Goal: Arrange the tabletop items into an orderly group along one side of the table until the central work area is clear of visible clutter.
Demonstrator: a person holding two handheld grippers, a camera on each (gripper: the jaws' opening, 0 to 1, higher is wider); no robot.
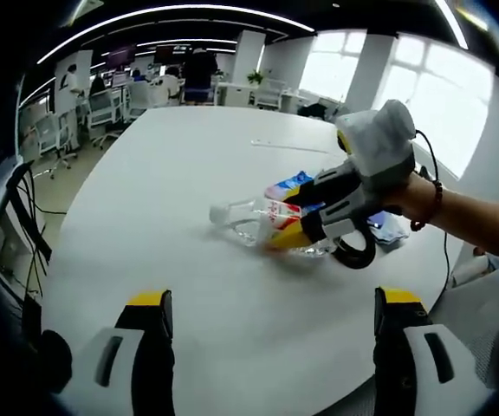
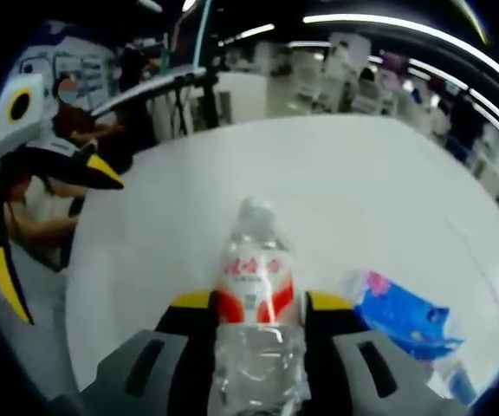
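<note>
surface: one large white table (image 1: 189, 191), rounded at its edges, taking up the middle of the left gripper view and the centre of the right gripper view; its top is bare over most of its spread.

room: open office. curved ceiling light strips (image 1: 171, 13) run across the top of the left gripper view; bright windows (image 1: 423, 95) sit at upper right; desks and office chairs (image 1: 102, 108) stand at upper left, and cables hang at the left edge of the frame. a person (image 1: 199, 74) stands far off at top centre.

items, counted:
- one clear plastic water bottle (image 1: 258, 224) with a red and white label, lying on its side on the table right of centre in the left gripper view; in the right gripper view it runs up from bottom centre, cap end away from the camera.
- one blue packet (image 2: 405, 316) on the table, lower right of the right gripper view, just beside the bottle.
- two grippers. left gripper (image 1: 271, 325): jaws wide apart at the bottom of its own view, nothing between them. right gripper (image 2: 256, 316): jaws clamped on the bottle's body, one yellow tip on each side; a hand (image 1: 410, 195) holds it at centre right of the left gripper view.
</note>
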